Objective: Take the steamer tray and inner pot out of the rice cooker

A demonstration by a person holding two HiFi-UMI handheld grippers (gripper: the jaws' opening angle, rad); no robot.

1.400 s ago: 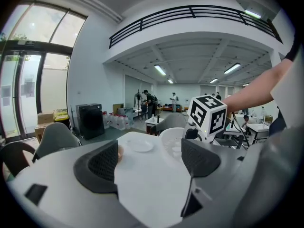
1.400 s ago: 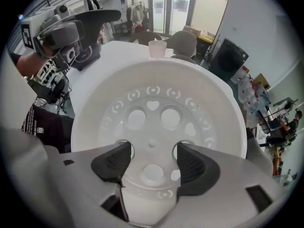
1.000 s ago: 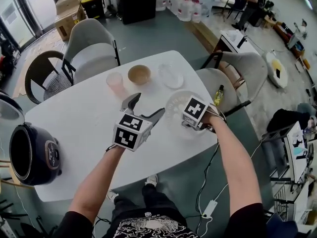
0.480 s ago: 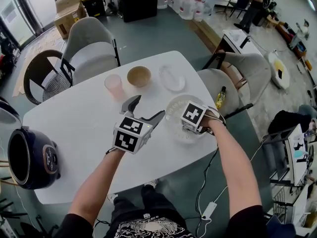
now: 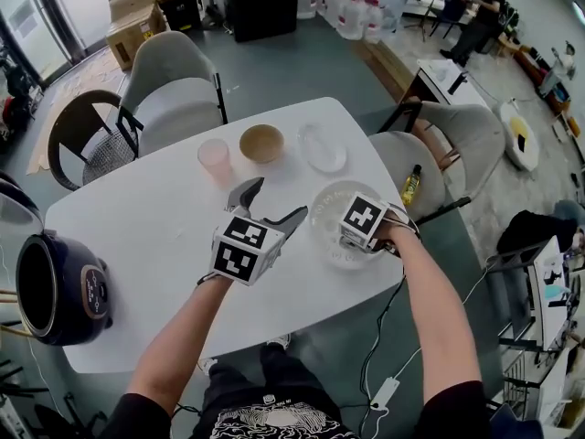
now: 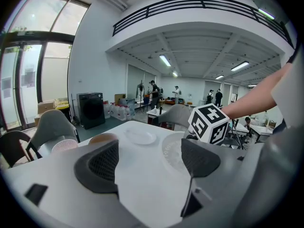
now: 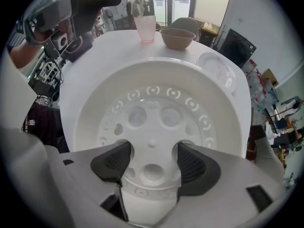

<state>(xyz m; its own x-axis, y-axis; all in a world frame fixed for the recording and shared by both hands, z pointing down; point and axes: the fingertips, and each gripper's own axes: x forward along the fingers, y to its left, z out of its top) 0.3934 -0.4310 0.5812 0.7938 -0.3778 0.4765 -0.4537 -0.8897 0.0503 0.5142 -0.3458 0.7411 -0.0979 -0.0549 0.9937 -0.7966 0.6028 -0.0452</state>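
Observation:
The white steamer tray, round with holes in its floor, rests on the white table at the right. My right gripper points straight down into it; the pads stand apart over the tray's floor near its near rim, pressing on nothing. My left gripper hovers open and empty over the table's middle, its jaws framing the tray. The black rice cooker stands at the table's left end with its lid up; its inside looks dark, so I cannot tell whether the inner pot is in it.
A pink cup, a brown bowl and a clear plate stand along the far edge. Grey chairs ring the table; one on the right carries a small bottle. A cable trails on the floor.
My right gripper has sunk a little closer to the tray. The left gripper has drifted slightly lower. The tray and rice cooker stay in place.

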